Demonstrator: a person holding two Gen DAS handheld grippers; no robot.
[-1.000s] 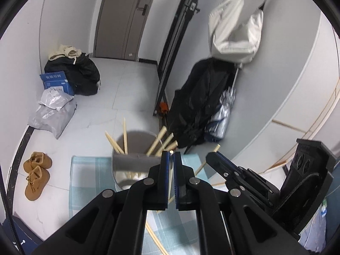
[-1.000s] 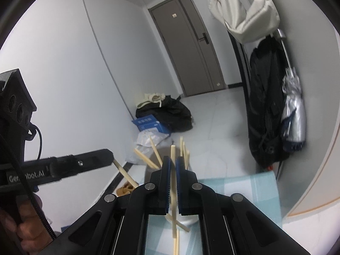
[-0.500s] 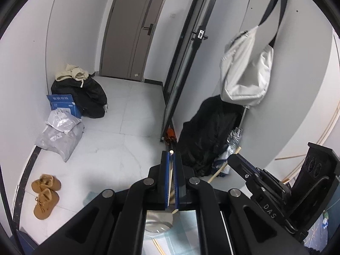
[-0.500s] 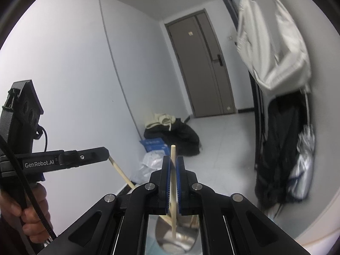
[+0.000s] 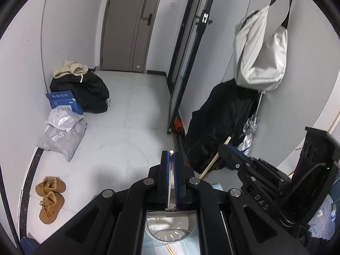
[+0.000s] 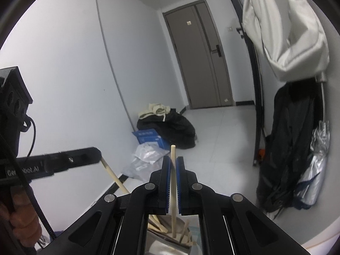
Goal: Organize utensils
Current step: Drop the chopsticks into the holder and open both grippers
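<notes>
Left wrist: my left gripper [image 5: 171,159] jaws are clamped on one chopstick [image 5: 170,176], the metal cup [image 5: 170,225] straight below, so I'd lower it plumb and let go only once the tip is inside. Right wrist: my right gripper [image 6: 173,165] jaws pinch another chopstick [image 6: 173,182], whose low end reaches the cup among the others.

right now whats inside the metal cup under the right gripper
Several wooden chopsticks lean inside the metal cup, and the chopstick pinched in the right gripper reaches down among them. The gripper's frame covers the cup's sides and bottom.
</notes>
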